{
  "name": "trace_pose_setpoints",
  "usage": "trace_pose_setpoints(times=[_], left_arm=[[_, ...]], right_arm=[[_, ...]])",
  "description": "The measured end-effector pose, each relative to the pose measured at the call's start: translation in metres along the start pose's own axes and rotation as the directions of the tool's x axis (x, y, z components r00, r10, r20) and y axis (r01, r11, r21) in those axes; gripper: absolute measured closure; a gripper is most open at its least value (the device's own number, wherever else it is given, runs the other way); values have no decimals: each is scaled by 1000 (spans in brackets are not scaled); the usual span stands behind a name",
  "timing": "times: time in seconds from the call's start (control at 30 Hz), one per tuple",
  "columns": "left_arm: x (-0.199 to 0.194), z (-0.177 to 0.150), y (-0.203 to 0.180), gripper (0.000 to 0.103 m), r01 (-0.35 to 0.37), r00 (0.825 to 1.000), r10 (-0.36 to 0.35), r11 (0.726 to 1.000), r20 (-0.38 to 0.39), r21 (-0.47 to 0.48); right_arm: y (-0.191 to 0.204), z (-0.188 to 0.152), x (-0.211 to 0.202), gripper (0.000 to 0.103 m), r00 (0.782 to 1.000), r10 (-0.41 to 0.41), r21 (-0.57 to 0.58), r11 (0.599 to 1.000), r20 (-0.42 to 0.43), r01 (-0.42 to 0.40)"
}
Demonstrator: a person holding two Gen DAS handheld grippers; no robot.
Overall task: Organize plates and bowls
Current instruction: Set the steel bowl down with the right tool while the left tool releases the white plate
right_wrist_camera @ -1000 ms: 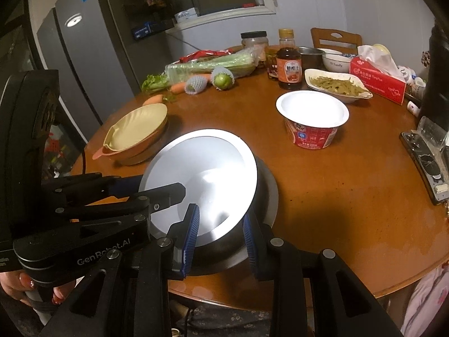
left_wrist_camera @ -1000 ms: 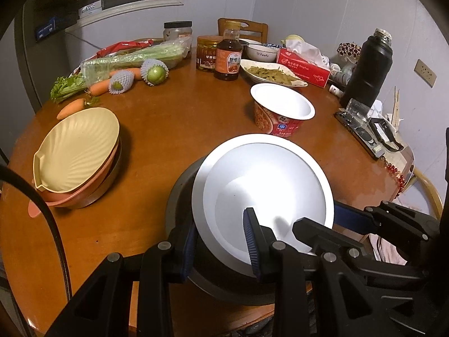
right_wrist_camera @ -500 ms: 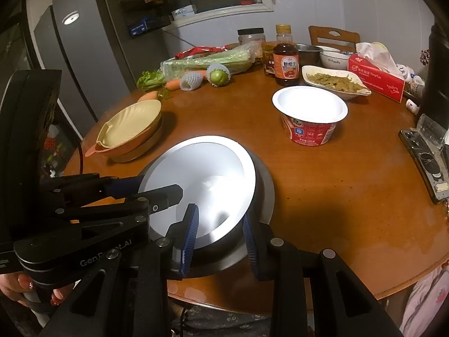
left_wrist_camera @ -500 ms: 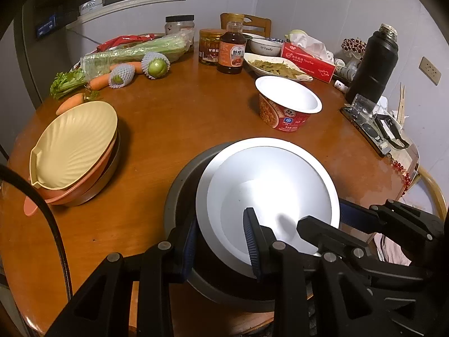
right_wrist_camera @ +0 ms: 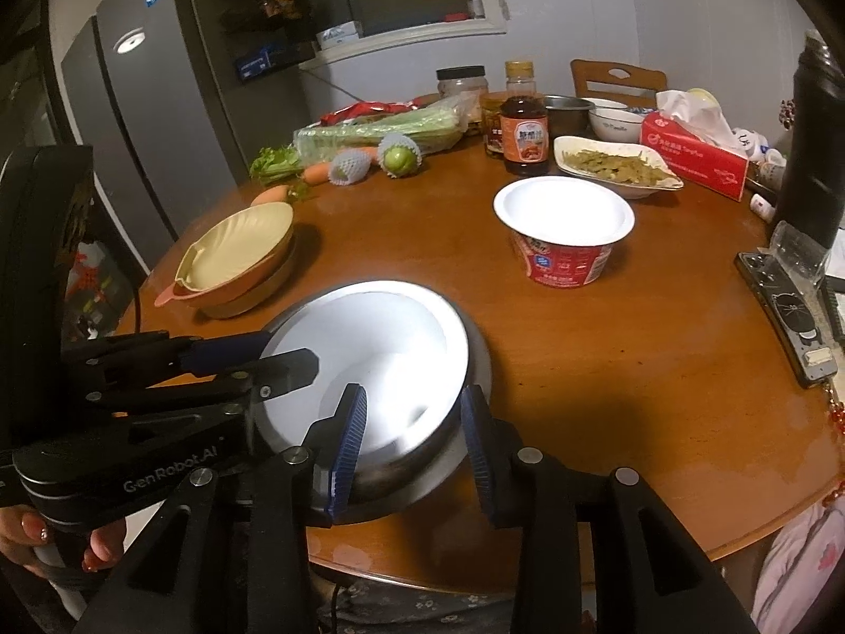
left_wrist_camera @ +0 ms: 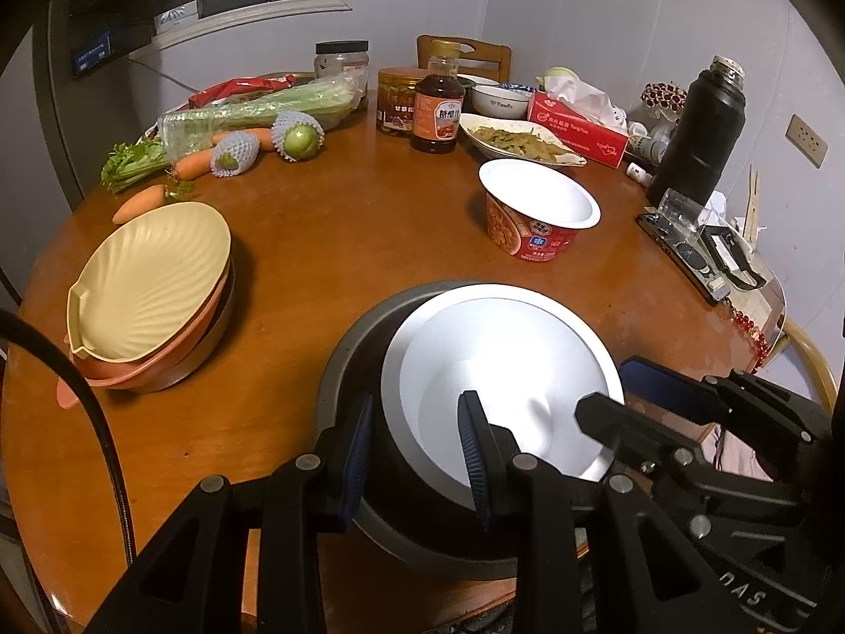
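Fingers of left gripper [left_wrist_camera: 414, 446] and right gripper [right_wrist_camera: 412, 441] each straddle opposite rims of the steel bowl [left_wrist_camera: 501, 380], clamped, bowl sitting inside a dark pan [left_wrist_camera: 343, 354] on the table [left_wrist_camera: 327, 243]. Stacked shell plates [left_wrist_camera: 150, 274] lie at 10 o'clock.

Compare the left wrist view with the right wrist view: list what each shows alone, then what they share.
Left wrist only: the wall socket and the wooden sticks. Right wrist only: the grey fridge and the person's hand with red nails. Both: the steel bowl straddled at its rim by both grippers, the shell-shaped dishes and the noodle cup.
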State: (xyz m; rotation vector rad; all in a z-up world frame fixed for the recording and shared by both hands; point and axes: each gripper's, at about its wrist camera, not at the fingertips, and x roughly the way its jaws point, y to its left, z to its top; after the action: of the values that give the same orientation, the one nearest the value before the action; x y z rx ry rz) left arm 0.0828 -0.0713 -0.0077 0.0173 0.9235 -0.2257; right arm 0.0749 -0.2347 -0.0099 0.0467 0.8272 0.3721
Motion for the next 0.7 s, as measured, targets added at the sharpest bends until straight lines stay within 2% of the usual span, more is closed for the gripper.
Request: trace_pose_setpoints(times=[0.37, 0.7], left_arm=[[-7, 8, -4, 70, 1, 1000, -2, 1000, 19, 8], [2, 43, -13, 69, 15, 999, -17, 999, 50, 37]], right_arm=[[-17, 4, -14, 63, 998, -31, 31, 999, 47, 29], [-51, 15, -11, 59, 995, -78, 98, 993, 59, 72]])
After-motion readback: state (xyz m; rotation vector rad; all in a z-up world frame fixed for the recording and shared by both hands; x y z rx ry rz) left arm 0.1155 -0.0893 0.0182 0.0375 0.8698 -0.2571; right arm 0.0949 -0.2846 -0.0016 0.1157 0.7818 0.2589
